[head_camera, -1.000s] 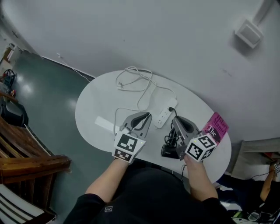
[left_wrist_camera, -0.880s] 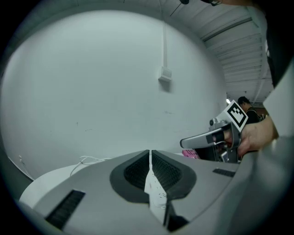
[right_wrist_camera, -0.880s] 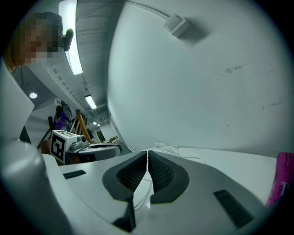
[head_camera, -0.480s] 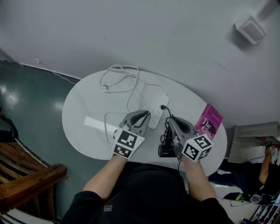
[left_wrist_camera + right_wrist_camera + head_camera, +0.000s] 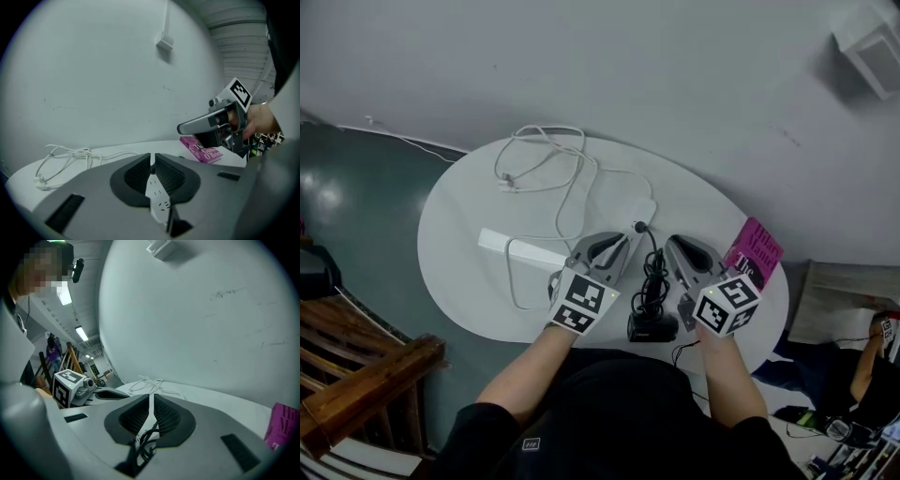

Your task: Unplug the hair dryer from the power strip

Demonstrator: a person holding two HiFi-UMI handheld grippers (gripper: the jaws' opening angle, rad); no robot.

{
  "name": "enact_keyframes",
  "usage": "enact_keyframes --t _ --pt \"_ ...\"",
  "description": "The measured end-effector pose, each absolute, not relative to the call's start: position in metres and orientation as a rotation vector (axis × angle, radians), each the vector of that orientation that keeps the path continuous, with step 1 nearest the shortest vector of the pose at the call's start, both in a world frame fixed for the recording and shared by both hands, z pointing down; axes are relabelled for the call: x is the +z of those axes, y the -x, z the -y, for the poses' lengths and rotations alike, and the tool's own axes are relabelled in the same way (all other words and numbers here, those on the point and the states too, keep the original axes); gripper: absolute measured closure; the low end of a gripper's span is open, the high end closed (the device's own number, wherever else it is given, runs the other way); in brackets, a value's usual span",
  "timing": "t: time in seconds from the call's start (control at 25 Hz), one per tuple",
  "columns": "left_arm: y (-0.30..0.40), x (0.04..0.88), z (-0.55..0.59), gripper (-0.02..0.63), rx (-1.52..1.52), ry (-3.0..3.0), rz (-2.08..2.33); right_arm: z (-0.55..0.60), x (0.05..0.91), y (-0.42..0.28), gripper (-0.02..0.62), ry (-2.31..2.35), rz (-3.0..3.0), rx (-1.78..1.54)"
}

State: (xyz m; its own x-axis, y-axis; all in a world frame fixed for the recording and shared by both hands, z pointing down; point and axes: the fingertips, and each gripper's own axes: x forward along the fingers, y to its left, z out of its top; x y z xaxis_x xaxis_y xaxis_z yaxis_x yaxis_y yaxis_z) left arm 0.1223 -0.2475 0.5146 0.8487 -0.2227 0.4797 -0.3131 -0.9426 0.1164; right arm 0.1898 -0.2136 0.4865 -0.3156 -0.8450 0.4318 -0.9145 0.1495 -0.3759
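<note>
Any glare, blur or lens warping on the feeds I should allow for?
Head view: sharp, evenly lit, one soft glare patch on the floor. Left gripper view: fisheye, dark corners, power strip clear. Right gripper view: same warping, black cord in shadow.

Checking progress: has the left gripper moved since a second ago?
Yes: the left gripper shifted right, from beside the power strip to over its near end.

The white power strip (image 5: 647, 210) lies slantwise near the middle of the round table (image 5: 459, 225), its white lead (image 5: 546, 155) looped toward the table's far edge. A black plug (image 5: 639, 226) sits in the strip (not yet pulled). The black dryer (image 5: 652, 327) lies at the table's near edge, its cord (image 5: 654, 279) bunched just beyond it.
</note>
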Motion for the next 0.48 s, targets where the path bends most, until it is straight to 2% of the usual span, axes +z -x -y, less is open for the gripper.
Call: enact_keyframes --t 0.48 --pt "-0.148 0.573 0.246 0.578 0.836 -2.755 0.408 0.215 0.528 -0.209 0.557 -1.647 2.294 0.995"
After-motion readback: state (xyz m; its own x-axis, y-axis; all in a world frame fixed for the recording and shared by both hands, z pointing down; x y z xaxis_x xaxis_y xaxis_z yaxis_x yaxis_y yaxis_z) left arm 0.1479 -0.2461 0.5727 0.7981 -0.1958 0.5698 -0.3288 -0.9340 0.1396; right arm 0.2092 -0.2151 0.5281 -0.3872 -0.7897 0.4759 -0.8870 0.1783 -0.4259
